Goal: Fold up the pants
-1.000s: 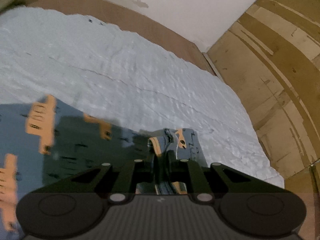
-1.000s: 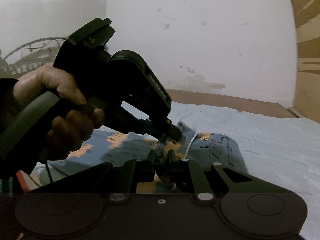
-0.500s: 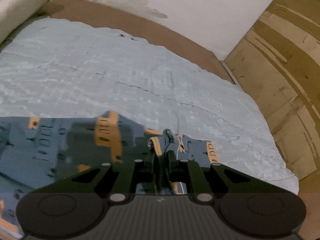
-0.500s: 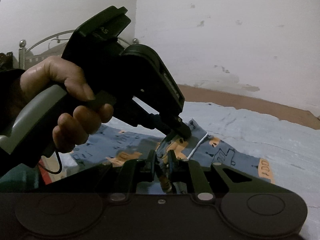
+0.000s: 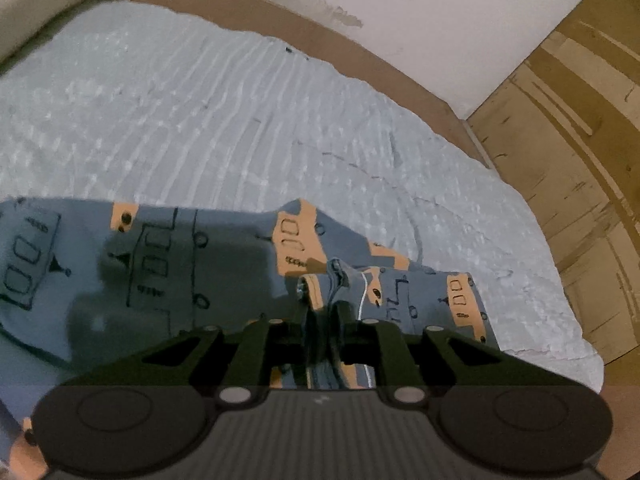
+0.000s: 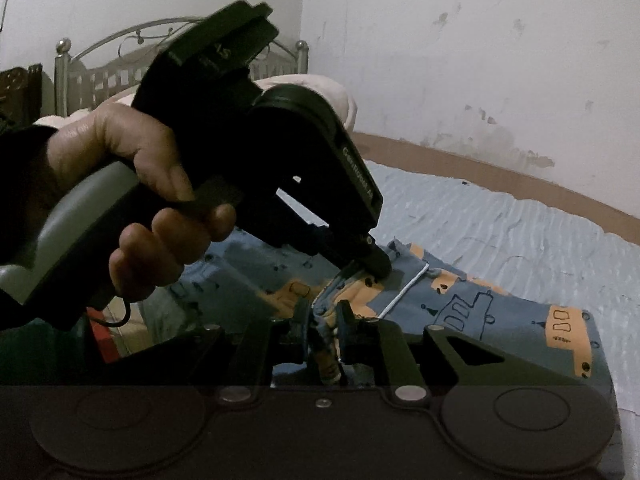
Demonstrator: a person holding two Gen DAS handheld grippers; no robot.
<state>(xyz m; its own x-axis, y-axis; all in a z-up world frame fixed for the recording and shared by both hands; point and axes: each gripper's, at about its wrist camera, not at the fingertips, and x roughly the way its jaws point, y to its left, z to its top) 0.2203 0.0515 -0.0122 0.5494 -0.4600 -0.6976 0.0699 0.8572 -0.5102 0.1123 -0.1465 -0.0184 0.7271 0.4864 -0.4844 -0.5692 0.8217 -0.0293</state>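
The pants (image 5: 168,264) are blue-grey with orange bus prints and lie on a pale blue textured bed cover (image 5: 240,112). My left gripper (image 5: 324,312) is shut on a bunched edge of the pants. My right gripper (image 6: 323,316) is shut on the same bunched edge with a white drawstring (image 6: 404,290) beside it. In the right wrist view the left gripper (image 6: 376,266) and the hand holding it fill the left side, its tips touching the cloth just beyond my right fingers. The pants (image 6: 500,312) spread to the right there.
A brown strip (image 5: 360,56) borders the bed below a stained white wall. A wooden panel (image 5: 568,128) stands at the right. A metal bed frame (image 6: 100,68) and a pale pillow (image 6: 332,92) lie behind the left hand.
Both grippers have carried the pinched edge forward over the bed. More of the pants now lies spread flat on the cover, to the left of the left gripper and right of the right one.
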